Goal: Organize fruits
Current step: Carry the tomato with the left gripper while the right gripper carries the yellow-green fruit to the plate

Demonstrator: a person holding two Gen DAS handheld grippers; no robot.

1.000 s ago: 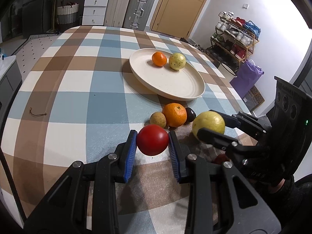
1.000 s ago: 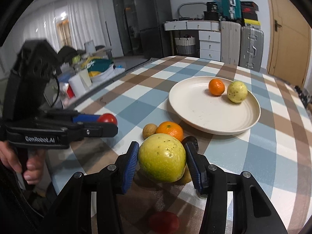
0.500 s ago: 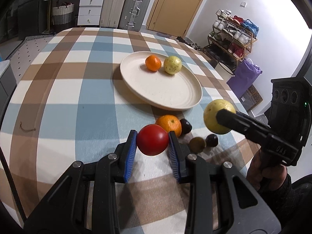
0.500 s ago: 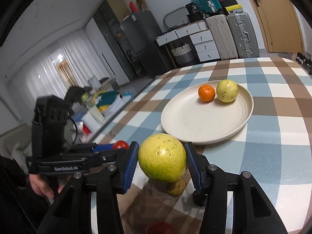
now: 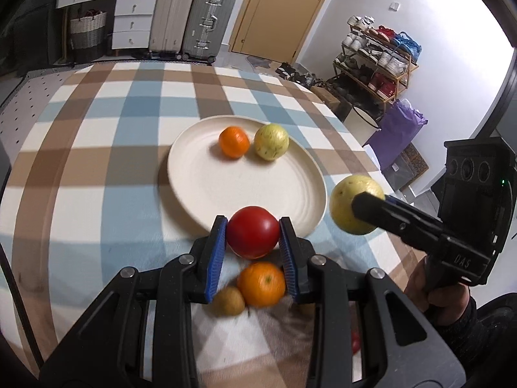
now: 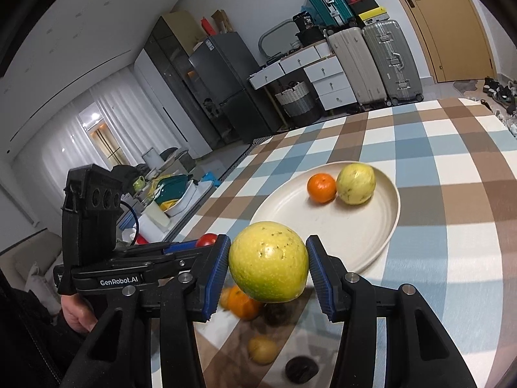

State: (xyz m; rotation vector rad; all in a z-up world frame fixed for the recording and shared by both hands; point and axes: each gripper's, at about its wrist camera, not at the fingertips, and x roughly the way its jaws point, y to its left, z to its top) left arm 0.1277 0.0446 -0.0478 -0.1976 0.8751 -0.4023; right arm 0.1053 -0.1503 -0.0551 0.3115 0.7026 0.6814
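Observation:
My left gripper (image 5: pixel 252 236) is shut on a red tomato (image 5: pixel 253 231), held in the air at the near rim of the cream plate (image 5: pixel 206 190). My right gripper (image 6: pixel 268 270) is shut on a yellow-green guava (image 6: pixel 269 270), also seen as the guava (image 5: pixel 352 205) just right of the plate. On the plate lie a small orange (image 5: pixel 234 141) and a second guava (image 5: pixel 270 141). Below the grippers on the checked cloth sit a loose orange (image 5: pixel 261 284), a brownish fruit (image 5: pixel 228 300) and a dark fruit (image 6: pixel 300 370).
The checked tablecloth (image 5: pixel 97 168) covers the whole table. Suitcases (image 5: pixel 194 29) and white drawers (image 5: pixel 129 22) stand beyond the far edge. A shoe rack (image 5: pixel 374 68) and purple bag (image 5: pixel 400 135) are off the right side. A person's hand (image 5: pixel 439 291) grips the right tool.
Both grippers have risen and moved forward toward the plate with their fruit. The loose fruit now lies beneath them. The right gripper has rolled, tilting its view.

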